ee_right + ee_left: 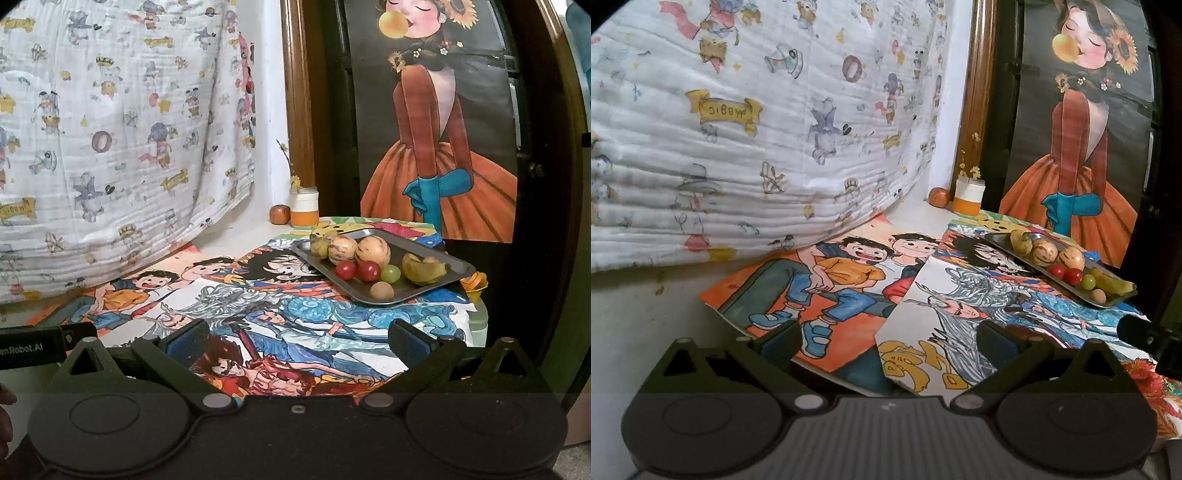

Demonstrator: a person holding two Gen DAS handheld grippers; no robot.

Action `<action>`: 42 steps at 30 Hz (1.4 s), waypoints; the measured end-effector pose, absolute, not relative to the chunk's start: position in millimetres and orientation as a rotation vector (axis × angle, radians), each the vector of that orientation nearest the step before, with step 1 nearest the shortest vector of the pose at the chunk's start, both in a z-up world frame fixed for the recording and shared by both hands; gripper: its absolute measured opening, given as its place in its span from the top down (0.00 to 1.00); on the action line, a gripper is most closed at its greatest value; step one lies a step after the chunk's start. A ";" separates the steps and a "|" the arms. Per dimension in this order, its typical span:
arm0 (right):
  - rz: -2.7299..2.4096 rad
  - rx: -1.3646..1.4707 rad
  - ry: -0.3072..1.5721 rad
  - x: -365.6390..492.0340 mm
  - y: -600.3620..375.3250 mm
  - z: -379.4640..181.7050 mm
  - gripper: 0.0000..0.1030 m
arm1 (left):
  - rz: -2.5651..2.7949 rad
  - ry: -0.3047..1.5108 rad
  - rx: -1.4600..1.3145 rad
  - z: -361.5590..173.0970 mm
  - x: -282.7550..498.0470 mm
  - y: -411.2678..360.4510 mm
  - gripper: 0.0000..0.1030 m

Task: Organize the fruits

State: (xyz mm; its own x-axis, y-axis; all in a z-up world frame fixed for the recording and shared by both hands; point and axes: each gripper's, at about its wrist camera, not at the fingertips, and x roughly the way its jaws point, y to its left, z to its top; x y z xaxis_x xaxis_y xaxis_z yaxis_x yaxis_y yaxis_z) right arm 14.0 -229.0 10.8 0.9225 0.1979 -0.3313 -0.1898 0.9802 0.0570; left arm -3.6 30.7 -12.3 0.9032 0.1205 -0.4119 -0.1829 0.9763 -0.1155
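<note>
On the metal tray (458, 266) lie mixed fruits (369, 258) (tomatoes, grape); both grippers (888, 339) (299, 341) gape, empty.

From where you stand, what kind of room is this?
Probably a home, perhaps a bedroom: a white cartoon-printed quilt hangs beside hand-painted cartoon posters covering a table, with a grey metal tray of fruit on top.

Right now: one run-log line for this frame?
left gripper: open, empty | right gripper: open, empty | fruits: all on metal tray, untouched | both grippers short of tray
</note>
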 end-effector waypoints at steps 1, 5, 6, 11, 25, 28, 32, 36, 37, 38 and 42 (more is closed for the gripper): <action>0.196 0.017 0.337 13.4 -228.6 10.4 0.00 | 0.157 0.415 -0.152 -12.3 -4.1 30.1 0.00; 0.194 -0.006 0.316 11.0 -226.6 9.1 0.00 | 0.154 0.419 -0.148 -12.9 -3.6 28.7 0.00; 0.196 -0.008 0.316 11.3 -226.5 9.1 0.00 | 0.153 0.421 -0.148 -13.0 -3.6 28.6 0.00; 0.201 -0.007 0.324 12.4 -226.8 7.9 0.00 | 0.155 0.425 -0.150 -13.8 -3.5 28.6 0.00; 0.202 -0.002 0.331 13.0 -228.7 6.1 0.00 | 0.158 0.433 -0.149 -15.8 -3.0 29.4 0.00; 0.202 -0.001 0.335 13.1 -228.8 5.0 0.00 | 0.158 0.433 -0.149 -15.8 -3.0 29.4 0.00; 0.201 0.001 0.337 13.4 -228.6 3.7 0.00 | 0.158 0.434 -0.148 -16.0 -2.6 29.1 0.00; 0.201 0.001 0.339 13.2 -228.5 3.0 0.00 | 0.158 0.437 -0.147 -16.2 -2.3 29.2 0.00; 0.201 0.001 0.339 13.2 -228.5 3.0 0.00 | 0.159 0.438 -0.147 -16.3 -2.2 29.2 0.00; 0.201 0.001 0.338 13.6 -228.6 3.5 0.00 | 0.160 0.439 -0.147 -16.8 -1.8 29.3 0.00; 0.201 0.000 0.338 13.3 -228.7 3.1 0.00 | 0.161 0.442 -0.149 -17.7 -1.8 30.0 0.00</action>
State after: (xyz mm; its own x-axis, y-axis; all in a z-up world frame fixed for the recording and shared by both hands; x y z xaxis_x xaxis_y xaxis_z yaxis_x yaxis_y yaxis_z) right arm 13.3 -228.7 3.1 0.9237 0.1963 -0.3291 -0.1962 0.9800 0.0340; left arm -1.8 30.0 -17.7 0.8916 0.1226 -0.4359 -0.1872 0.9763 -0.1084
